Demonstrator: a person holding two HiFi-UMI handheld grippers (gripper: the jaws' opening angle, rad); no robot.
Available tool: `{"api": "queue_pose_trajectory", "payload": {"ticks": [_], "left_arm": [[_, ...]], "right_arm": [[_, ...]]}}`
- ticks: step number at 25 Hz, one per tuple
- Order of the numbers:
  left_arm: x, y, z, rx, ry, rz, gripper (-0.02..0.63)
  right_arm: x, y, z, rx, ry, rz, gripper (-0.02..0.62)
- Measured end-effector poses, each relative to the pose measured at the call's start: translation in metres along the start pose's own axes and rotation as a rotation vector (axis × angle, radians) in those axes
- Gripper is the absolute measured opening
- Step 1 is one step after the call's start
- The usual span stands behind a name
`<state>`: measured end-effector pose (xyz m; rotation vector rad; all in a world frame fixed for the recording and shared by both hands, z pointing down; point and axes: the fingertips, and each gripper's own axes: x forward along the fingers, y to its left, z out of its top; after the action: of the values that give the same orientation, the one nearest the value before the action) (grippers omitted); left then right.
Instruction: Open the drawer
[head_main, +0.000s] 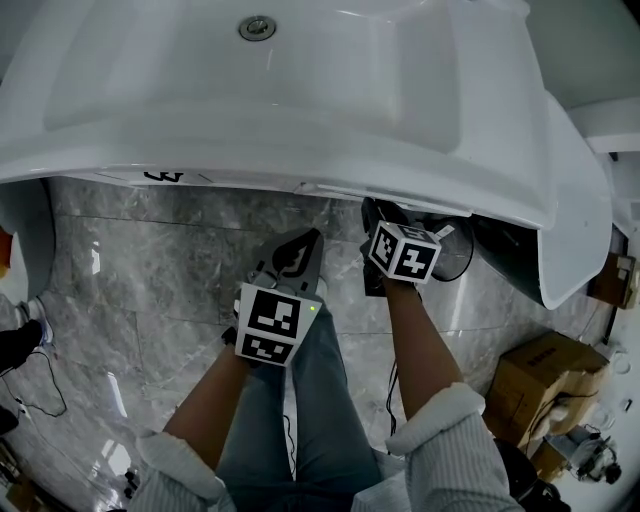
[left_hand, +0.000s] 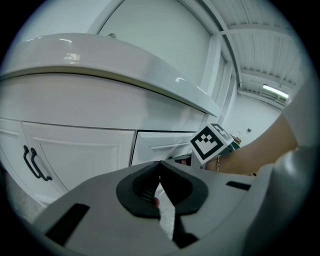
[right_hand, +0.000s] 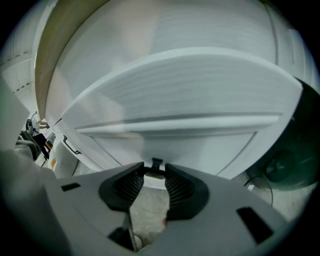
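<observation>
Your left gripper (left_hand: 160, 164) hangs above your denim-clad leg, its dark ribbed pads meeting at the tips with nothing between them. Just ahead, your right gripper (right_hand: 156, 170) reaches in under the basin's rim. Its grey jaws stand partly apart, and the tips are closed against a small black handle (right_hand: 156, 163). That handle sits low on the drawer (right_hand: 190, 145), a flat, smooth white panel with a thin raised border. The drawer lies directly beneath the rim, to the right of the panelled cabinet doors (left_hand: 75, 155), which carry black bar pulls. The glossy white basin (head_main: 300, 90) overhangs everything, so from the head view the drawer front is hidden and only your gripper's marker cube shows. Polished grey marble floor (head_main: 150, 250) lies below. A dark round object (right_hand: 282, 167) sits beside the vanity, and a cardboard box (head_main: 540, 375) stands farther right.
</observation>
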<state>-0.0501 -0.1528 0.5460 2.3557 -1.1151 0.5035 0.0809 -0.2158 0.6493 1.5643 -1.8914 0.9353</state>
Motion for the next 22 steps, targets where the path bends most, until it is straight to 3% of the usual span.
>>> {"api": "queue_pose_trajectory", "payload": {"ticks": [22], "left_arm": [[-0.014,-0.002,-0.003,0.014,-0.008,0.006,0.017]], "right_arm": [[-0.026,0.007,-0.036,0.001,0.036,0.002,0.138]]}}
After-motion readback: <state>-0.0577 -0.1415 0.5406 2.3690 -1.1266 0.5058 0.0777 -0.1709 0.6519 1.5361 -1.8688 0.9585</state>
